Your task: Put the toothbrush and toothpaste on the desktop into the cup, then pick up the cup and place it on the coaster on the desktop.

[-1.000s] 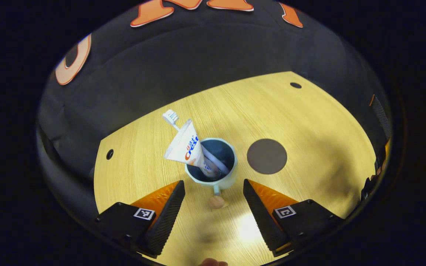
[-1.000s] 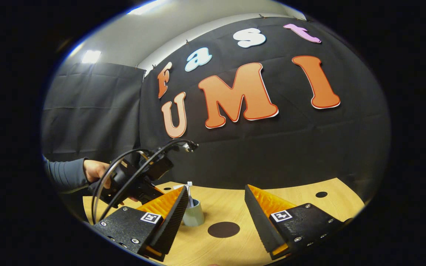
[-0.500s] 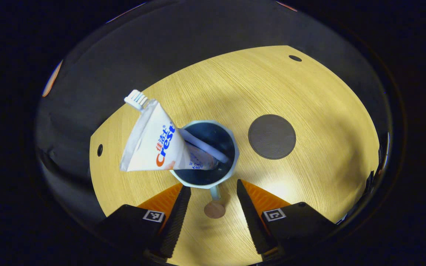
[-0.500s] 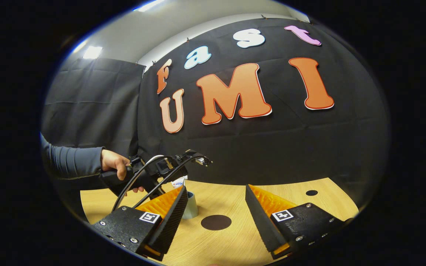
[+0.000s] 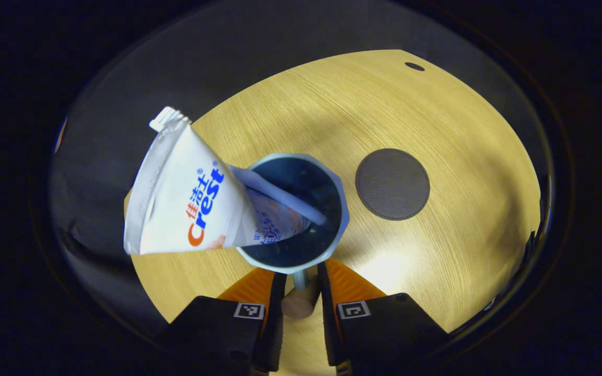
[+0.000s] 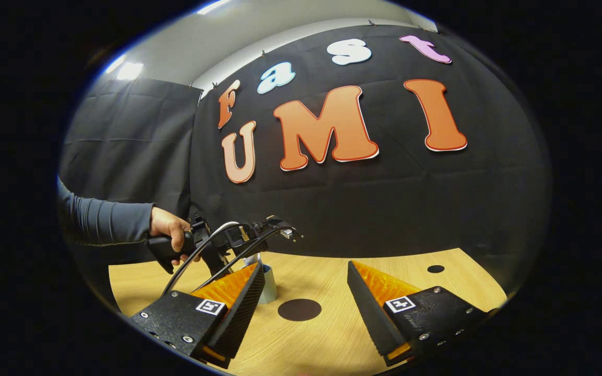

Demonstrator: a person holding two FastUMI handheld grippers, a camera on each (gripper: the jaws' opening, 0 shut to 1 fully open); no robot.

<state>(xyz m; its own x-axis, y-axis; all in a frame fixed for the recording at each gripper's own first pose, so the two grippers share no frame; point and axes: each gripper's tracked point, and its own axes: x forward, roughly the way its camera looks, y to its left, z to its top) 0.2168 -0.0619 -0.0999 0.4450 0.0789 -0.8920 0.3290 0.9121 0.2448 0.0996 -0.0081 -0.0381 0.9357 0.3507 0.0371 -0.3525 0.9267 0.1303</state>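
A pale blue cup (image 5: 338, 230) stands on the wooden table, seen from above in the left gripper view. A white toothpaste tube (image 5: 186, 203) and a toothbrush (image 5: 280, 193) lean out of it to the left. My left gripper (image 5: 301, 308) is shut on the cup's handle (image 5: 300, 292), a finger on each side. The dark round coaster (image 5: 392, 184) lies just right of the cup. In the right gripper view, my right gripper (image 6: 305, 266) hovers open above the table, with the cup (image 6: 268, 284) and coaster (image 6: 299, 309) beyond its fingers.
The wooden table (image 5: 437, 104) has a small dark hole (image 5: 414, 66) near its far edge, also seen as a hole (image 6: 435, 269) in the right gripper view. There a person's hand (image 6: 168, 230) holds the left gripper's grip, cables looping from it. Black cloth walls ring the table.
My left gripper has moved down and in toward the cup, and its fingers have gone from wide open to shut on the handle. The right gripper has barely shifted.
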